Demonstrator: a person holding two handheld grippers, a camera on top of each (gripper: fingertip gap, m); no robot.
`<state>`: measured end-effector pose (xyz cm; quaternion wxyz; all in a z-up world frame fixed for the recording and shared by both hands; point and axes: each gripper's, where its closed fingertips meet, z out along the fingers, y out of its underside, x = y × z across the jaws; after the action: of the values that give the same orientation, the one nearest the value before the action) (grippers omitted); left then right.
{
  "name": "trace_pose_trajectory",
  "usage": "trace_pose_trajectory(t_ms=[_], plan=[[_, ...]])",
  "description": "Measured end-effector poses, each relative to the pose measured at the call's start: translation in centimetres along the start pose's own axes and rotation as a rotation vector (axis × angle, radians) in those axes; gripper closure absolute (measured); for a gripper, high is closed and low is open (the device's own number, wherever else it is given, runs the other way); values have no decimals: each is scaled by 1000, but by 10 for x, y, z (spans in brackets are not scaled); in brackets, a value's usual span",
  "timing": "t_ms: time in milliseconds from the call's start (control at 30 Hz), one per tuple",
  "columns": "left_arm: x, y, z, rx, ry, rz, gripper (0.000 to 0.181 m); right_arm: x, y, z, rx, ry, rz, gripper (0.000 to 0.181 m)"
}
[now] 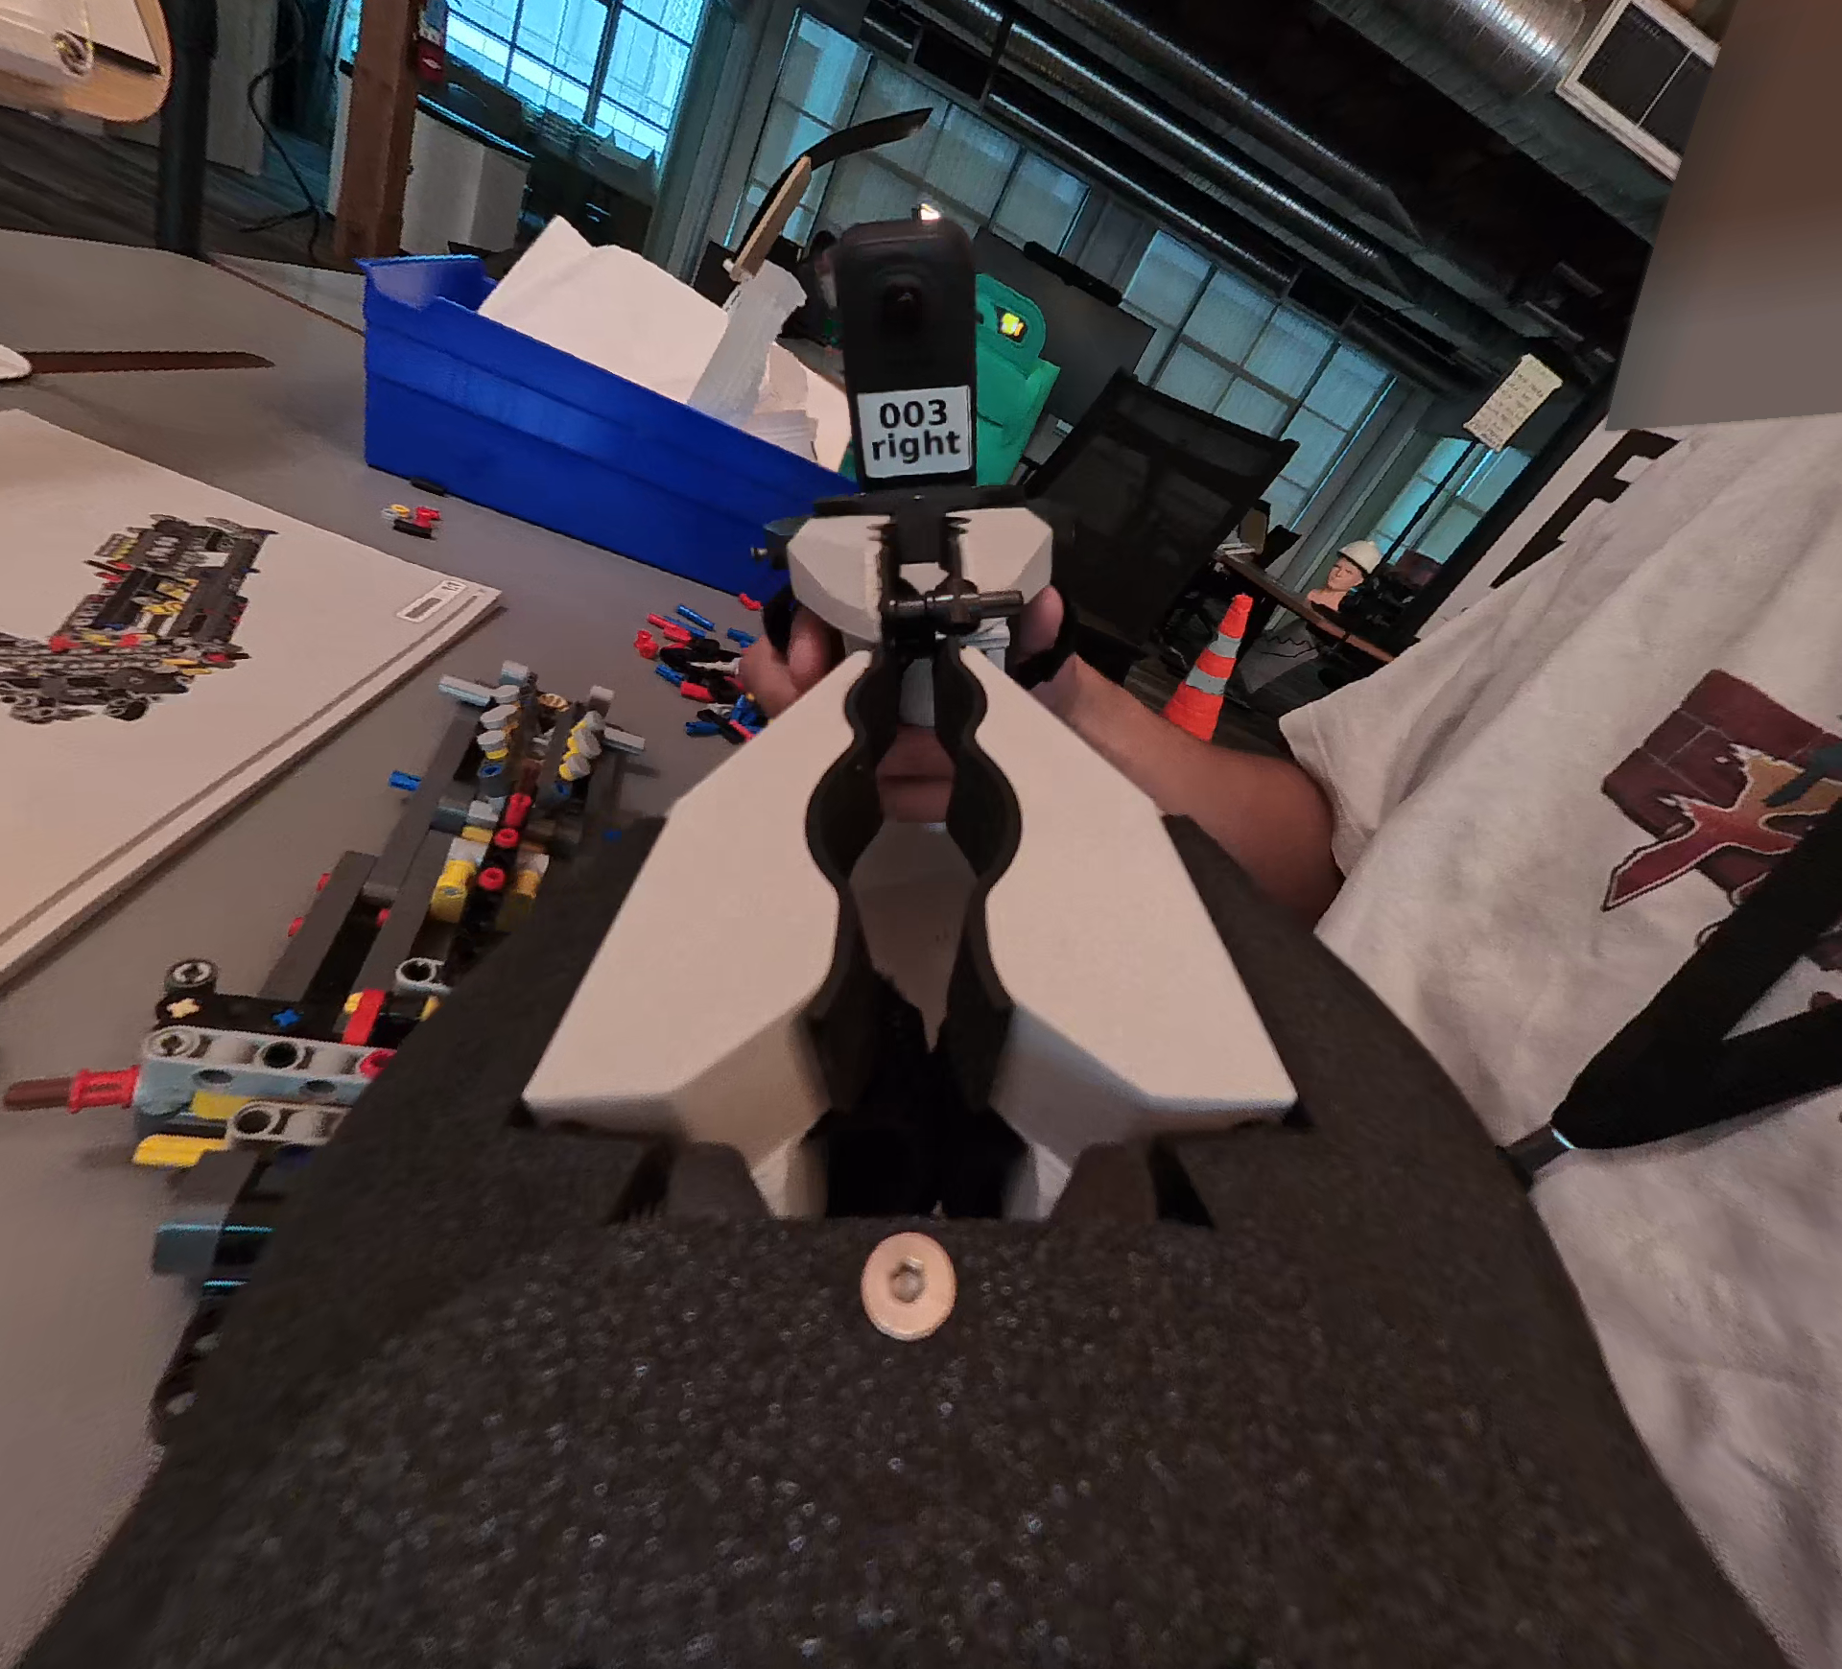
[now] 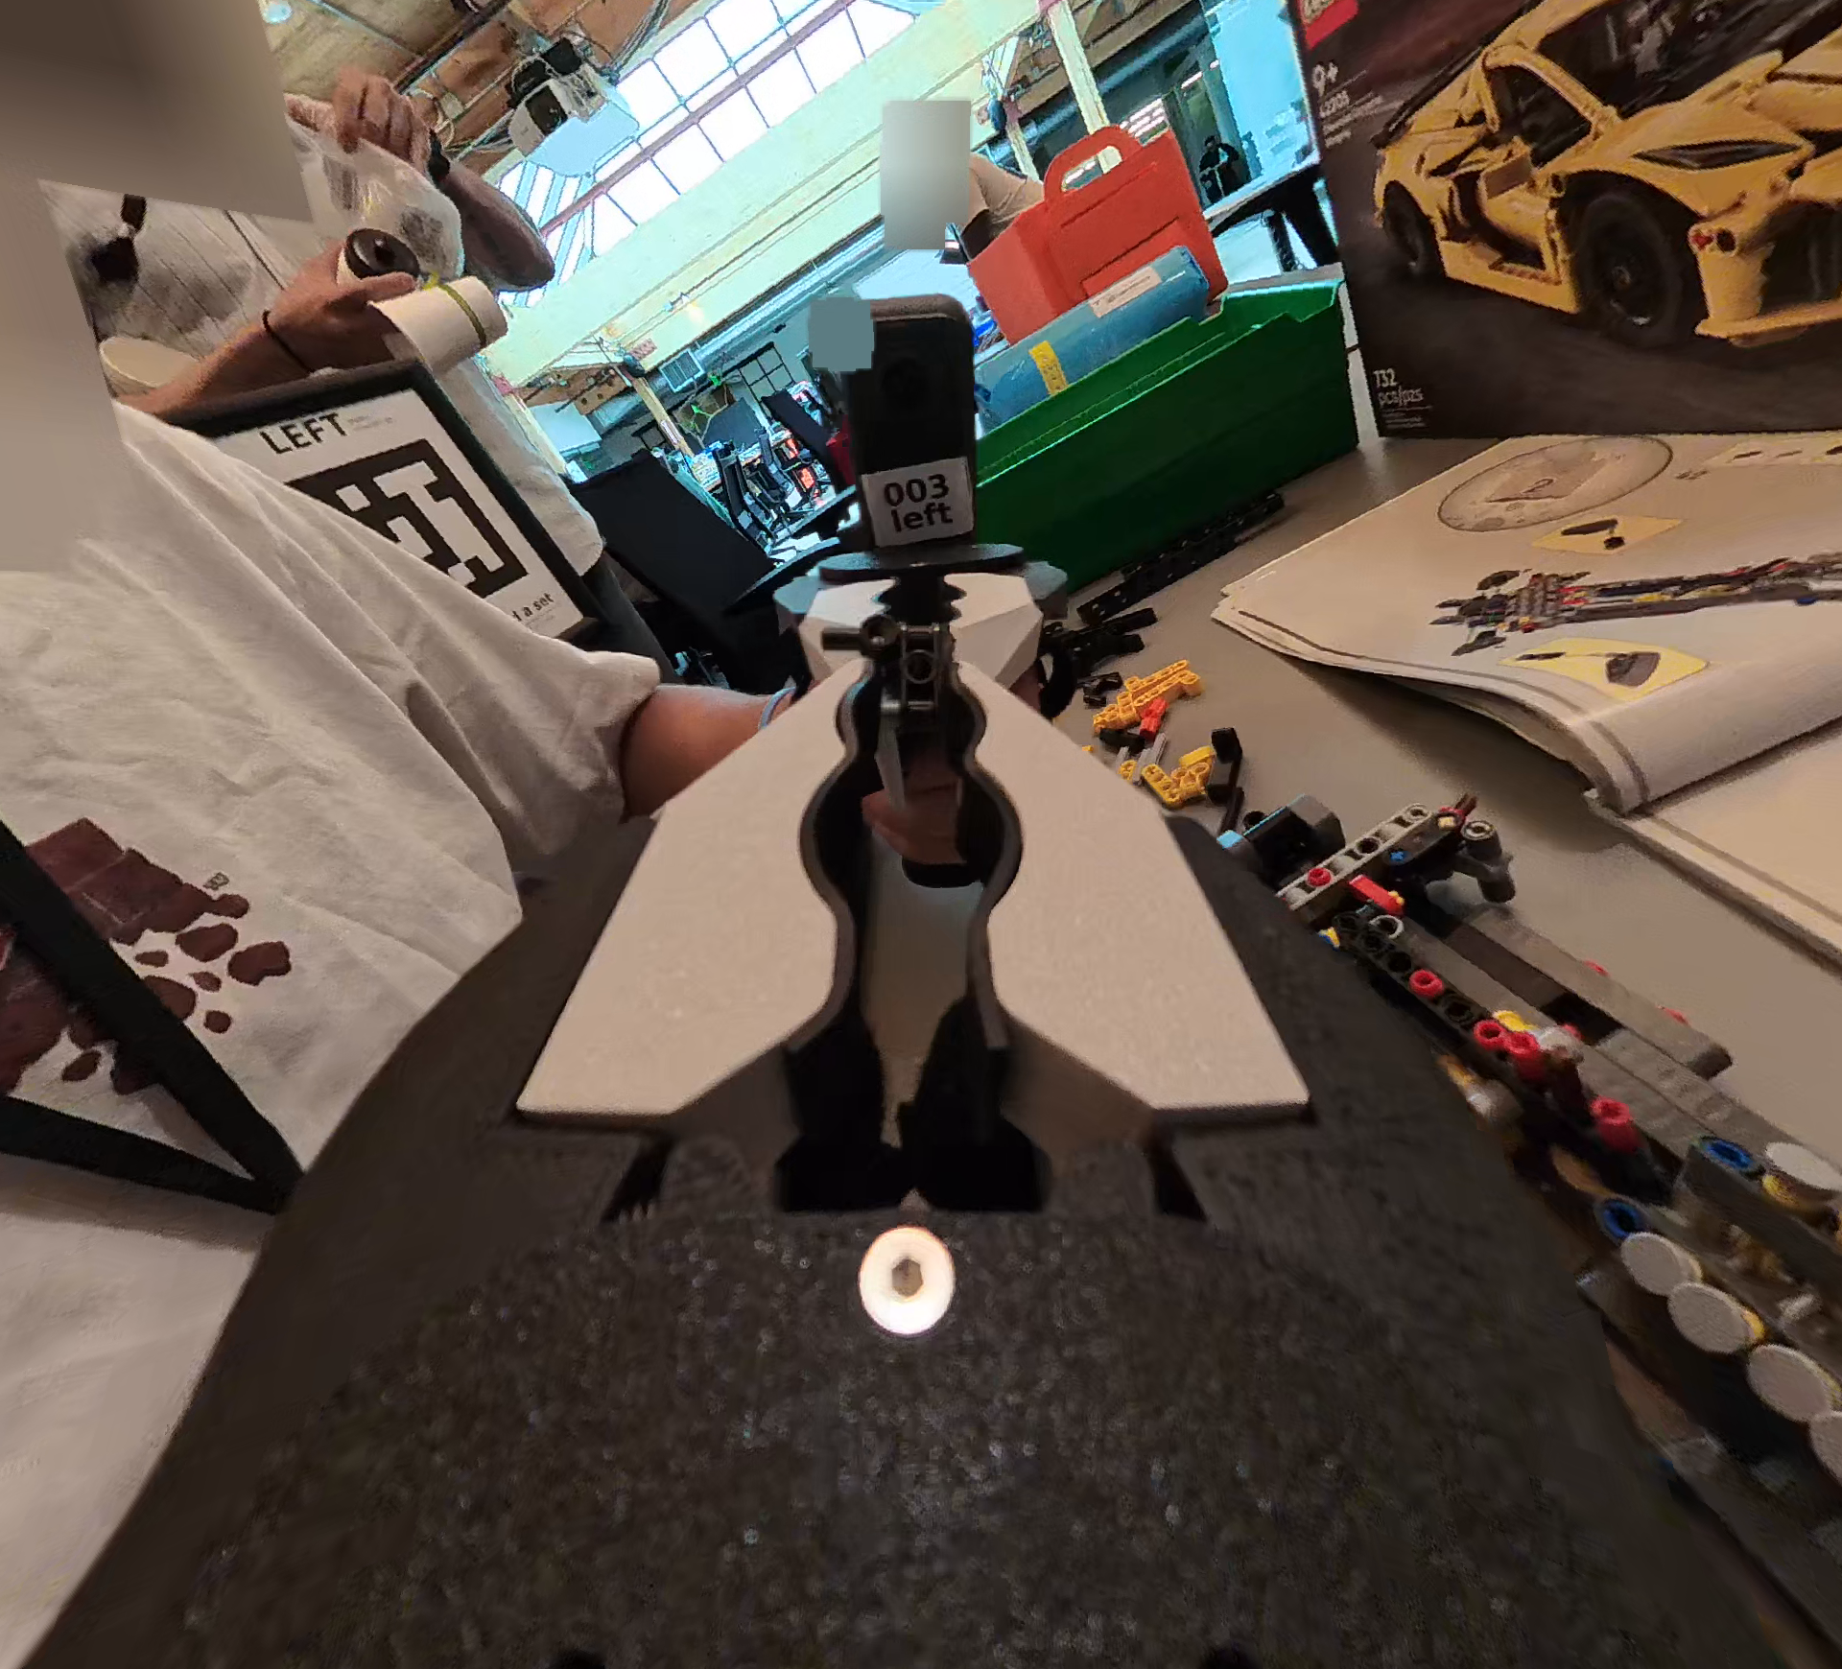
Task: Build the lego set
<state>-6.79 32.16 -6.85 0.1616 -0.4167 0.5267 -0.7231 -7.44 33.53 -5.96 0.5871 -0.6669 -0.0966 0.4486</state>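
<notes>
Above the matte grey table: two grippers tip to tip.

- left gripper: white faceted fingers, wavy black pads, speckled black foam body. Tips pressed together on the small black-and-grey Lego pin connector, held in the air between the grippers.
- right gripper: same build, tips also pinched on that connector; a pale grey stick hangs between its pads.
- long dark Lego chassis lies flat on the table beside the grippers, studded with red, blue and yellow pins.

Left view only: ribbed blue plastic bin stuffed with white paper, striped orange cone, loose red and blue pins.

Right view only: glossy cardboard box picturing a yellow car, green plastic bin, orange handled case, yellow perforated beams.

Both views: open paper instruction booklet.
</notes>
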Motion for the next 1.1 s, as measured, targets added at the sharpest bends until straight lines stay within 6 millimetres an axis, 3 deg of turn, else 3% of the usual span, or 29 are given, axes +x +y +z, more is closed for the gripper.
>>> trace_pose_trajectory(t_ms=[233, 300, 367, 433, 500, 600, 733, 967, 1100], plan=[[6, -1, -3, 6, 82, -86, 177, -13, -2, -9, -19, -9, -247, 149], [16, 3, -5, -28, 172, -157, 176, -16, 7, -12, -103, 14, -405, 139], [28, 13, -6, -88, 245, -174, 176, -17, 18, -17, -250, 50, -556, 147], [36, 23, -6, -151, 287, -185, 176, -23, 17, -17, -331, 41, -647, 146], [47, 30, -7, -192, 349, -206, 177, -34, 18, -15, -397, -23, -686, 147], [58, 36, -8, -227, 417, -225, 177, -36, 35, -12, -546, -78, -745, 146], [62, 39, -8, -243, 452, -263, 177, -51, 43, -5, -569, -181, -755, 146], [63, 38, -10, -241, 483, -309, 177, -53, 48, 2, -581, -178, -856, 157], [49, 33, -8, -208, 411, -324, 175, -38, 43, 1, -568, -83, -903, 158]])
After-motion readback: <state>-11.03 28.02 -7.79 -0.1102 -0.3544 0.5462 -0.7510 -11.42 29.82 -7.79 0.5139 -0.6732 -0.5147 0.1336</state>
